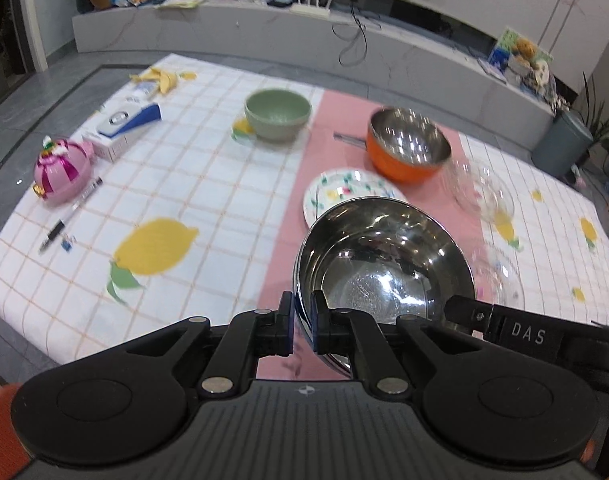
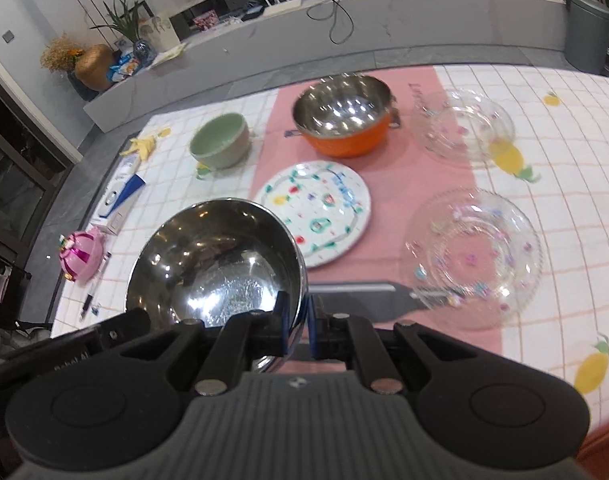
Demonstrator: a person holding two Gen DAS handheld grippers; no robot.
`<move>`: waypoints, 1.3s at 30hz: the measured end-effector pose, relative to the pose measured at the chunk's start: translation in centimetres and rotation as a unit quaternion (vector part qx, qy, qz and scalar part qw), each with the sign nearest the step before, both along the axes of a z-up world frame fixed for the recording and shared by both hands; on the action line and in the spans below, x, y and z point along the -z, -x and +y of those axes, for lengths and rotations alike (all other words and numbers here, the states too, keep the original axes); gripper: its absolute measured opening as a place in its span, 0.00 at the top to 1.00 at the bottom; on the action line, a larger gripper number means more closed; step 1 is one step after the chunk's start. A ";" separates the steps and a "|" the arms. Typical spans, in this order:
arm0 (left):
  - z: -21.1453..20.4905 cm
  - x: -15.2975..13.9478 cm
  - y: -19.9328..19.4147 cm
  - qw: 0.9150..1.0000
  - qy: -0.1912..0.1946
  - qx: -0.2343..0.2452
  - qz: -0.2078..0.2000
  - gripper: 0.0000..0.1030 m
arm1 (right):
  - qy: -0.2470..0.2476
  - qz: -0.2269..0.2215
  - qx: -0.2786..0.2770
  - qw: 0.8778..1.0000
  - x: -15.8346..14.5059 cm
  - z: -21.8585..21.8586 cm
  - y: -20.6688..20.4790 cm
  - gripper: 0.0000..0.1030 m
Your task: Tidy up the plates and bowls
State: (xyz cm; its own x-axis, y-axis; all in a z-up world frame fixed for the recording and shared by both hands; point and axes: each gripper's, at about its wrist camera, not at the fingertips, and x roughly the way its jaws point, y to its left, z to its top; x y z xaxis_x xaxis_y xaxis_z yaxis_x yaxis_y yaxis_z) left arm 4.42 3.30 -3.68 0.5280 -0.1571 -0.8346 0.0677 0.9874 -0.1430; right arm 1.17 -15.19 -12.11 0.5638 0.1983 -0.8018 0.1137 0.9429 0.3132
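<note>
Your left gripper [image 1: 302, 330] and right gripper [image 2: 297, 330] each pinch opposite rims of the shiny round steel bowl [image 1: 384, 258], low centre, mouth up, tilted. Beyond: one orange-walled steel bowl [image 2: 344, 116], one green bowl [image 2: 220, 146], one painted plate [image 2: 324, 204], two clear glass plates [image 2: 474, 256].

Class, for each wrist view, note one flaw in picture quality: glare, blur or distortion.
Left wrist view: the clear glass plates smear with motion blur, and the cabinet ledge bows from the fisheye. Right wrist view: ceiling lights glare off the steel bowl, and the patterned plate looks soft.
</note>
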 end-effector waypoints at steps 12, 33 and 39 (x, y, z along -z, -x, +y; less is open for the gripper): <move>-1.2 3.6 0.8 0.999 -0.005 0.012 0.039 0.92 | 0.013 0.041 0.003 0.999 3.5 -0.9 1.7 0.93; -2.2 5.3 0.2 0.999 -0.036 0.012 0.024 0.94 | 0.012 0.049 -0.001 0.999 5.4 -1.0 1.1 0.92; -2.1 5.5 0.1 0.999 -0.043 0.012 0.029 0.93 | 0.002 0.052 -0.006 0.999 5.3 -0.9 1.1 0.89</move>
State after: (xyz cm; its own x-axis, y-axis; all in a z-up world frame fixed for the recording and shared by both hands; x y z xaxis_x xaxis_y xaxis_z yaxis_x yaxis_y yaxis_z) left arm 4.29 1.21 -9.13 0.4746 -0.0957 -0.8750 0.0855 0.9944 -0.0624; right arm 0.07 -16.07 -17.40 0.4758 0.2008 -0.8563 0.1345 0.9455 0.2965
